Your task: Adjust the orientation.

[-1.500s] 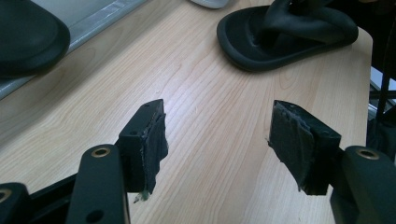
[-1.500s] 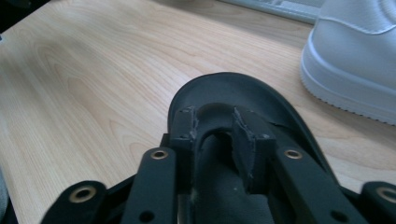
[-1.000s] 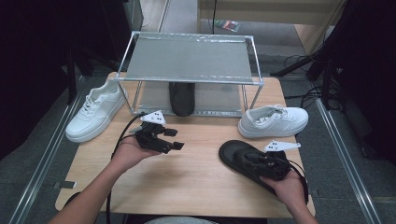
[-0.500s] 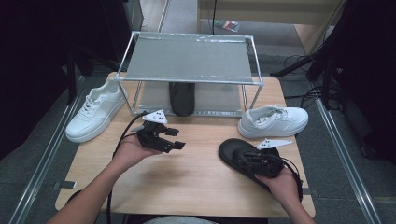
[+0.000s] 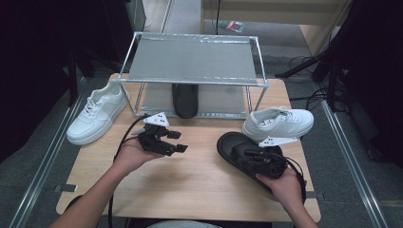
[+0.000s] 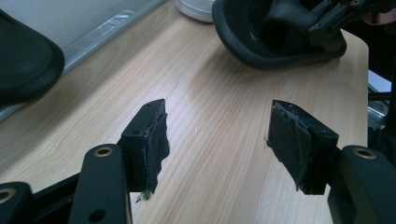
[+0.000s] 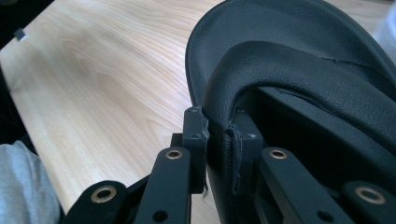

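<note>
A black slipper lies at the right front of the wooden table. My right gripper is shut on the edge of its upper strap. Its jaws have just been closing, with the strap between the pads. My left gripper hovers open over the bare wood at centre-left, nothing between its fingers. It points toward the same slipper. A second black slipper sits under the metal rack.
One white sneaker lies left of the rack and another lies just behind the held slipper. The rack stands at the back middle. Bare wood stretches between the two hands and along the front edge.
My right gripper has shifted a little left and up, and its jaws have come together on the slipper's strap. The left hand has stayed put.
</note>
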The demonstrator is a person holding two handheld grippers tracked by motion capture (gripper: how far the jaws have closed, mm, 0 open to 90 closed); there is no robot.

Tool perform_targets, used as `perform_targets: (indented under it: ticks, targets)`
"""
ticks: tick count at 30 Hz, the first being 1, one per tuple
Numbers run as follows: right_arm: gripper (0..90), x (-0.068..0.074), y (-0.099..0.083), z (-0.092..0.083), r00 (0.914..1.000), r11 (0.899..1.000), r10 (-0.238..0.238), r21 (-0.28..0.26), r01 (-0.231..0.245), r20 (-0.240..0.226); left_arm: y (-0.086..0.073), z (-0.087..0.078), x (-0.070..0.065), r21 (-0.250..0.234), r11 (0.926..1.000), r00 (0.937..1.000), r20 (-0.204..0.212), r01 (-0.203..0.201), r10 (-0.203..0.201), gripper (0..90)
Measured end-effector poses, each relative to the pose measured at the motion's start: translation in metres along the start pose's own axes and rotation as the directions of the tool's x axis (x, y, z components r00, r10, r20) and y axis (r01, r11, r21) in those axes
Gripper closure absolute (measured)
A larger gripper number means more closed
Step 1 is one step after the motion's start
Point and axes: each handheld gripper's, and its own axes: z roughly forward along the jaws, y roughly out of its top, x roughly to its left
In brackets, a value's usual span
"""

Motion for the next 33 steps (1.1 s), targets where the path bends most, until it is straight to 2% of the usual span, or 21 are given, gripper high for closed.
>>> perform_targets:
  ticks: [13,19,27,29,31,33]
  targets:
    - [81.0,0.026,0.030,0.026,0.9956,1.000,-0.016,0.018,0.018,-0.092,-0.011,-0.014,-0.002,-0.022,0.9994,0.9992,-0.029,0.028,-0.028,38.0]
    - [81.0,0.036,0.046,0.047,0.9912,0.999,-0.030,0.027,0.034,-0.129,-0.018,-0.021,-0.004,-0.026,0.9987,0.9980,-0.045,0.043,-0.044,38.0]
    - [80.6,0.049,0.065,0.081,0.9824,0.996,-0.071,0.045,0.080,-0.173,-0.026,-0.029,-0.006,-0.039,0.9973,0.9954,-0.071,0.062,-0.065,38.1]
    - [80.5,0.050,0.070,0.091,0.9806,0.995,-0.076,0.048,0.086,-0.181,-0.027,-0.032,-0.008,-0.061,0.9961,0.9936,-0.090,0.064,-0.070,39.1]
    - [80.5,0.050,0.074,0.101,0.9809,0.994,-0.085,0.054,0.096,-0.175,-0.028,-0.035,-0.008,-0.091,0.9925,0.9921,-0.088,0.081,-0.089,39.8]
    - [80.4,0.050,0.076,0.112,0.9816,0.993,-0.085,0.066,0.097,-0.171,-0.029,-0.035,-0.007,-0.093,0.9909,0.9912,-0.081,0.097,-0.104,39.8]
